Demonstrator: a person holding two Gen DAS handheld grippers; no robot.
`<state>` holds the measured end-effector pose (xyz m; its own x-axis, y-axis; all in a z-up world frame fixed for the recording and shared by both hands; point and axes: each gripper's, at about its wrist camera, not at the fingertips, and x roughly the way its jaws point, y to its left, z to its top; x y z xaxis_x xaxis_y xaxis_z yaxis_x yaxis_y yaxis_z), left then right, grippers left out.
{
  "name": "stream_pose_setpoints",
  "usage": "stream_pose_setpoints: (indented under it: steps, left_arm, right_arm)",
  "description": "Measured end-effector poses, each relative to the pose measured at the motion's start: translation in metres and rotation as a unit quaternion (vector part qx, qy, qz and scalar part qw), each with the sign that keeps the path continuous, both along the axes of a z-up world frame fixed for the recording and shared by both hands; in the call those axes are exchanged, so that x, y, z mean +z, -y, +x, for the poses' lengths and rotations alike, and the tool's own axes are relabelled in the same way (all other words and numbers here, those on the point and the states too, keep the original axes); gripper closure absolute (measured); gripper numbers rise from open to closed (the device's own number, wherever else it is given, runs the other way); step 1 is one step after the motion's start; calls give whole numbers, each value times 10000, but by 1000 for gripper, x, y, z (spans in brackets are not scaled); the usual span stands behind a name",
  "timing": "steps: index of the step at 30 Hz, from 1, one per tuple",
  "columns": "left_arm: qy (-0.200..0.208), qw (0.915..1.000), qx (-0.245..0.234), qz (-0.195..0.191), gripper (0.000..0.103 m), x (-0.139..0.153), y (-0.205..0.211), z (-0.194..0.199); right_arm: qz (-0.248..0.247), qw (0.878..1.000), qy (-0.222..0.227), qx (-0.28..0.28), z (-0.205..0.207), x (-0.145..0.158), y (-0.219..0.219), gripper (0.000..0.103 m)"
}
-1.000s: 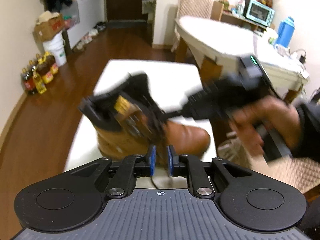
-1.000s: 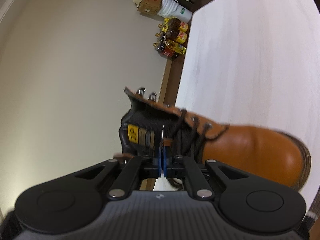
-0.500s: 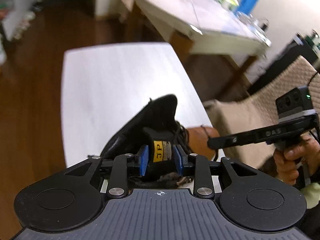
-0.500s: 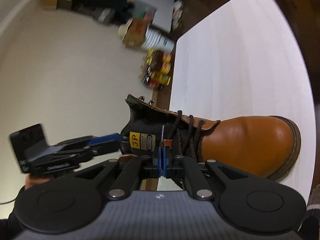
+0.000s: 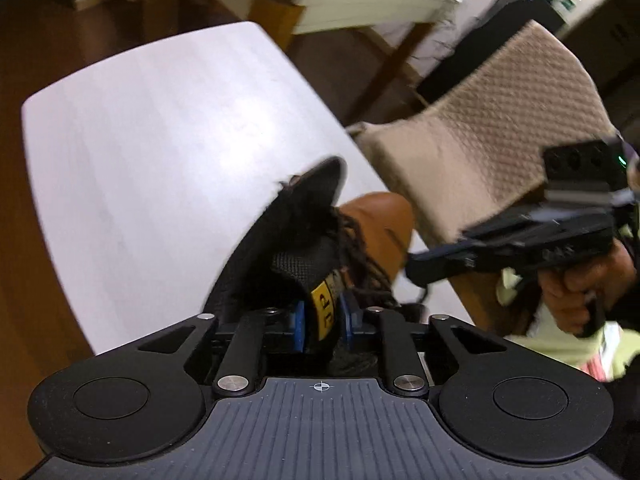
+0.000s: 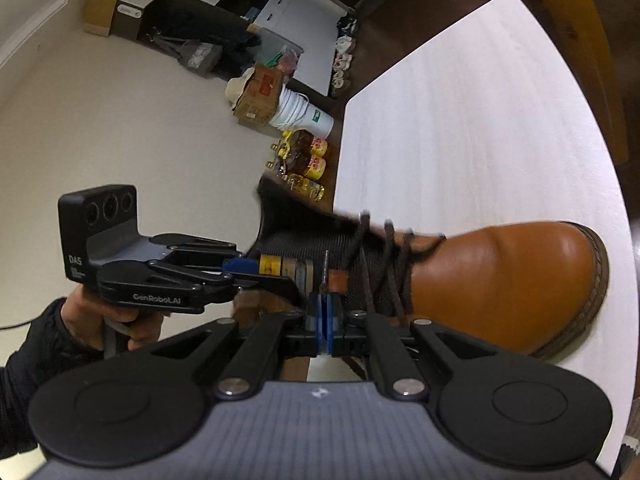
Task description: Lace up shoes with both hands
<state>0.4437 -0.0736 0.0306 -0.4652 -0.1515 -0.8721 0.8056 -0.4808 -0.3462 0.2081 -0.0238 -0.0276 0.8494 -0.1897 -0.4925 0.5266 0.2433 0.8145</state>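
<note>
Boot (image 6: 500, 280) on bench (image 6: 460, 120), toe toward 3 o'clock; bottles (image 6: 304, 160) on floor at 10 o'clock.

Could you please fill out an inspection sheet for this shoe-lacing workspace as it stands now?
Surface: white table, carrying only the boot.
Job's things: tan boot on the table, dark laces partly threaded.
Clutter: nothing seen on the table.
Grippers: left tool closing, with the boot tongue between its pads; right tool shut on the lace tip.
Cables: nothing seen clearly.
Surroundings: oil bottles, white bucket and cardboard box by the wall; woven chair beside the table.
</note>
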Motion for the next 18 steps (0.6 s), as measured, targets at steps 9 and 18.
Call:
stream_pose_setpoints:
  steps: [9,18]
  left_arm:
    - [-1263,9811,1126,936,95,-12,17,24]
    - [-1179,9812,1136,1023,90,-20,17,25]
  right_arm:
    - [238,9977,-83,627,10,-5,17,100]
    - [851,9928,-21,842,9,-18,28,100]
